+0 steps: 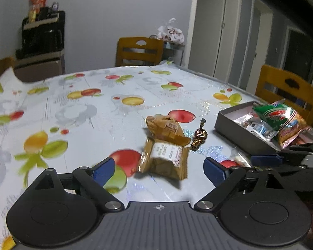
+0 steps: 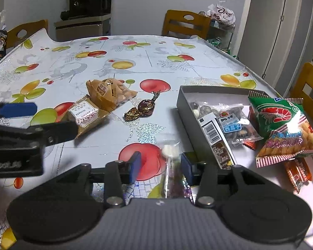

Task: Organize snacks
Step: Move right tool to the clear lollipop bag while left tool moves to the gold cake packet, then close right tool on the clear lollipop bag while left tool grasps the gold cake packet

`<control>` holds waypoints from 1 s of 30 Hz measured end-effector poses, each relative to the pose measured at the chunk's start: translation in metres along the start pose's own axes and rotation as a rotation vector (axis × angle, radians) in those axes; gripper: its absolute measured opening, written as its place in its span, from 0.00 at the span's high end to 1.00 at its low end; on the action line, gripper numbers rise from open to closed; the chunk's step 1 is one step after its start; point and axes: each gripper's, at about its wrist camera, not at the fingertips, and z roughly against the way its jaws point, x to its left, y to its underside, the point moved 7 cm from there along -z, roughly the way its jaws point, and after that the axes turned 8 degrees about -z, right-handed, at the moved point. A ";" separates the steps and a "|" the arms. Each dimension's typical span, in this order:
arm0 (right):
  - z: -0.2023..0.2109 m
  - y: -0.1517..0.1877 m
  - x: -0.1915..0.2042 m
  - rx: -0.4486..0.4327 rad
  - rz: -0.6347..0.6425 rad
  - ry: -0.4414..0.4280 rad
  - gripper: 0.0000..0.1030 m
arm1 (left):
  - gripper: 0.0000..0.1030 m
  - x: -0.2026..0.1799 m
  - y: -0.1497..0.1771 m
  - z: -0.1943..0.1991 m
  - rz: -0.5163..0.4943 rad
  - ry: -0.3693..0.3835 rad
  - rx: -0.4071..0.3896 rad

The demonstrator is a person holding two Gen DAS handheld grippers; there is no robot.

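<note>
Nearest thing in the right wrist view is the right tool (image 2: 159, 164), jaws partly apart with a clear-wrapped candy (image 2: 170, 166) sitting between them on the desk (image 2: 135, 48). Can't really tell if the pads are touching the wrapper or not.

The left tool (image 1: 159, 167) has its jaws spread wide, gripping nothing, with a tan snack packet (image 1: 164, 160) right in front of the gap. A second tan packet (image 1: 165, 128) lies just behind that one, touching it. Beside them to the right there's a dark foil-wrapped candy (image 1: 199, 138).

Off to the right sits a grey box (image 2: 182, 102) already holding a few snacks: a bag of seeds (image 2: 229, 120), a barcoded packet (image 2: 213, 137), and a green prawn cracker bag (image 2: 281, 125) hanging over its right edge.

Far side of the desk, a wooden chair (image 2: 186, 24).
</note>
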 end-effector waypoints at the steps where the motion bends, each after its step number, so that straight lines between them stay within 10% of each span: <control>1: 0.000 0.000 0.000 0.002 -0.002 -0.006 0.58 | 0.09 -0.001 -0.002 -0.004 -0.018 -0.011 0.007; 11: 0.007 0.002 -0.006 0.017 -0.032 -0.071 0.58 | 0.07 -0.013 -0.005 -0.046 -0.107 -0.021 0.056; 18: 0.010 0.005 -0.011 0.021 -0.045 -0.081 0.56 | 0.50 -0.014 0.000 -0.045 -0.081 0.028 0.073; 30: 0.005 0.000 -0.009 0.015 -0.041 -0.075 0.56 | 0.52 -0.002 0.007 -0.007 -0.003 0.042 -0.008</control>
